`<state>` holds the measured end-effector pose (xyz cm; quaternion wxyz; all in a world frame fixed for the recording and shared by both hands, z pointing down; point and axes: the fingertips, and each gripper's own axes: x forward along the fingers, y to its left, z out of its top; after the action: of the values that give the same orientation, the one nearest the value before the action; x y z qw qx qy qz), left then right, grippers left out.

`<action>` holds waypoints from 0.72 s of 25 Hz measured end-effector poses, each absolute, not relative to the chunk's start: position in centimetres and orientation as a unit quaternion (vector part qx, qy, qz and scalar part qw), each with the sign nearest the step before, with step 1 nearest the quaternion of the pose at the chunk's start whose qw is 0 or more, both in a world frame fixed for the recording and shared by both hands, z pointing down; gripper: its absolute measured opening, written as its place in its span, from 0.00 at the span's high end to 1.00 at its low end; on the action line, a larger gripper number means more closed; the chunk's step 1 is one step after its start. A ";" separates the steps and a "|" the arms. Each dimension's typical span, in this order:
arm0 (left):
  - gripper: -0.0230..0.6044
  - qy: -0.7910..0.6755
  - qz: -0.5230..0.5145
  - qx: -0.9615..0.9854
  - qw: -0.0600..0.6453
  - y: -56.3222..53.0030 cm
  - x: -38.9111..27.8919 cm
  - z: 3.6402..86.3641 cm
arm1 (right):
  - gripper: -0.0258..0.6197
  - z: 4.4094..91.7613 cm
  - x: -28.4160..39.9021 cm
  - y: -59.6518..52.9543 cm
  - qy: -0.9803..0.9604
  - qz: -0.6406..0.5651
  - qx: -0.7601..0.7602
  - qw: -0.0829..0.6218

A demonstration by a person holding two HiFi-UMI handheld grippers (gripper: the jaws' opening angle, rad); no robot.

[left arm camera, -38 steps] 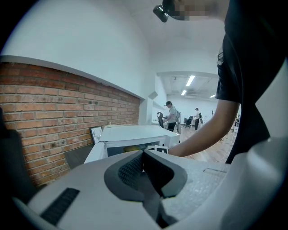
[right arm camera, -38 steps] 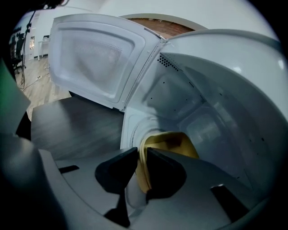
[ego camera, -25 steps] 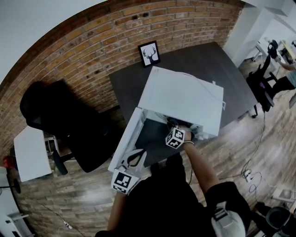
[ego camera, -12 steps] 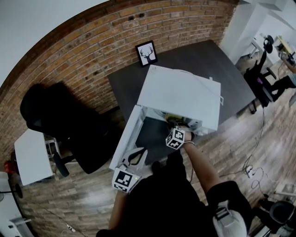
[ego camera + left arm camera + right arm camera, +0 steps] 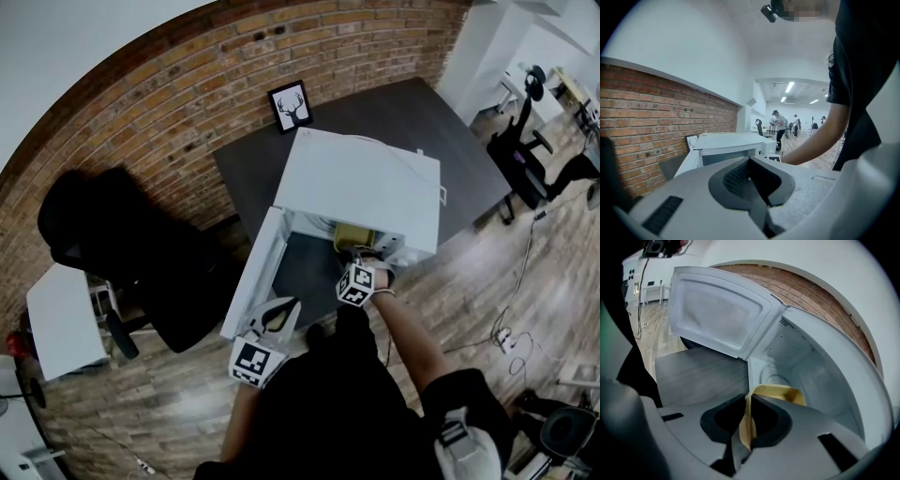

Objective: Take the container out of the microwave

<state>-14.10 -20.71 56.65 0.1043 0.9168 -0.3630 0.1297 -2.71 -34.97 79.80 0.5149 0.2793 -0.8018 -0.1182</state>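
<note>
The thin-walled yellow container with a squarish rim (image 5: 780, 392) is at the mouth of the boxy white microwave oven (image 5: 366, 187). From my head it shows as a yellow patch just past the front edge of the oven's top. My right gripper (image 5: 746, 425) has the container's near wall between its jaws. The dark pads lie against that thin wall from both sides, so the grip is on, though the jaws have just been opening a little. In the head view this gripper is at the container's 6 o'clock, its marker cube just beyond.

The white microwave door (image 5: 255, 272) stands swung wide open at the container's 8 o'clock, its inner face turned towards the cavity.

My left gripper (image 5: 274, 319) is at the container's 7 o'clock, just beside the door's free end. Its jaws are together with nothing between them. Whether it touches the door I cannot tell.

The oven stands on a dark grey tabletop (image 5: 422, 122). At the container's 11 o'clock a small black-framed picture of a stag's head (image 5: 290, 106) stands at the table's far edge, against the red brick wall (image 5: 159, 112). A black office chair (image 5: 131, 244) is at 9 o'clock, well apart from the table. The wood-plank floor (image 5: 478, 281) spreads from 3 to 5 o'clock.
</note>
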 end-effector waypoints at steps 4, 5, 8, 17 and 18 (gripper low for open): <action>0.96 -0.354 0.127 0.920 0.106 -20.6 -13.6 56.9 | 0.90 79.4 -2.9 -33.6 -0.805 -0.119 0.276 0.511; 0.96 -0.352 0.126 0.921 0.106 -20.6 -13.4 57.0 | 0.90 79.3 -3.0 -33.3 -0.807 -0.120 0.274 0.510; 0.96 -0.346 0.126 0.924 0.106 -20.7 -13.1 57.3 | 0.90 78.7 -3.1 -32.3 -0.812 -0.119 0.271 0.504; 0.96 -0.333 0.122 0.930 0.102 -20.9 -11.9 57.2 | 0.90 75.2 -2.7 -30.2 -0.829 -0.110 0.278 0.473; 0.96 -0.332 0.122 0.930 0.102 -20.9 -11.8 57.2 | 0.91 74.9 -2.7 -29.8 -0.830 -0.109 0.276 0.472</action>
<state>-11.76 -20.91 57.24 0.1023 0.9299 -0.3316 0.1223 -2.75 -29.84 74.95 0.4722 0.2762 -0.8300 -0.1092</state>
